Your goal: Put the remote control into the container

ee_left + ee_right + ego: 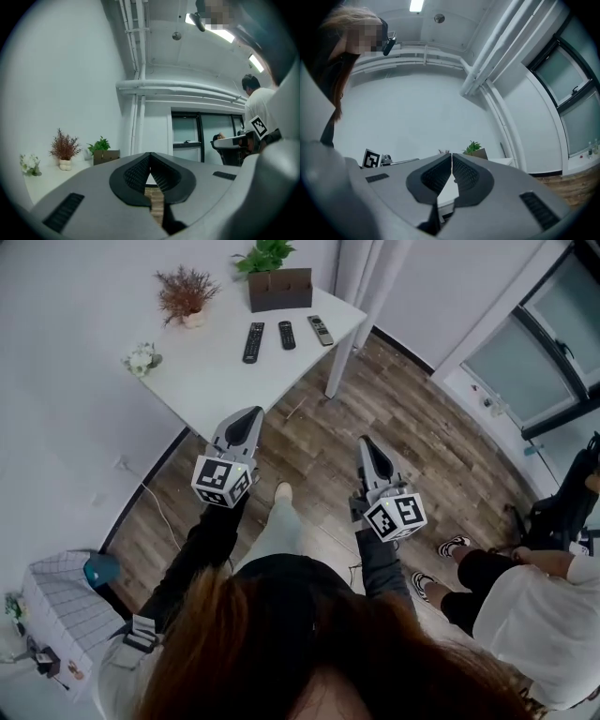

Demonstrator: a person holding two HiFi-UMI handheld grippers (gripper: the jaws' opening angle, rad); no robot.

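Observation:
Three black remote controls lie side by side on the white table [216, 381] in the head view: a left one [253, 342], a middle one [287, 335] and a right one [321, 330]. Behind them stands a brown open container [280, 289]; in the left gripper view the container [106, 156] sits far off at the table's back. My left gripper [255, 414] is shut and empty, held over the table's near edge. My right gripper [366, 444] is shut and empty over the wooden floor, right of the table. Both stand well short of the remotes.
A red dried plant in a pot [187, 294], a green plant [265, 255] behind the container and a small white flower bunch [142, 359] stand on the table. A seated person [525, 601] is at the right. A white box [56, 610] sits at lower left.

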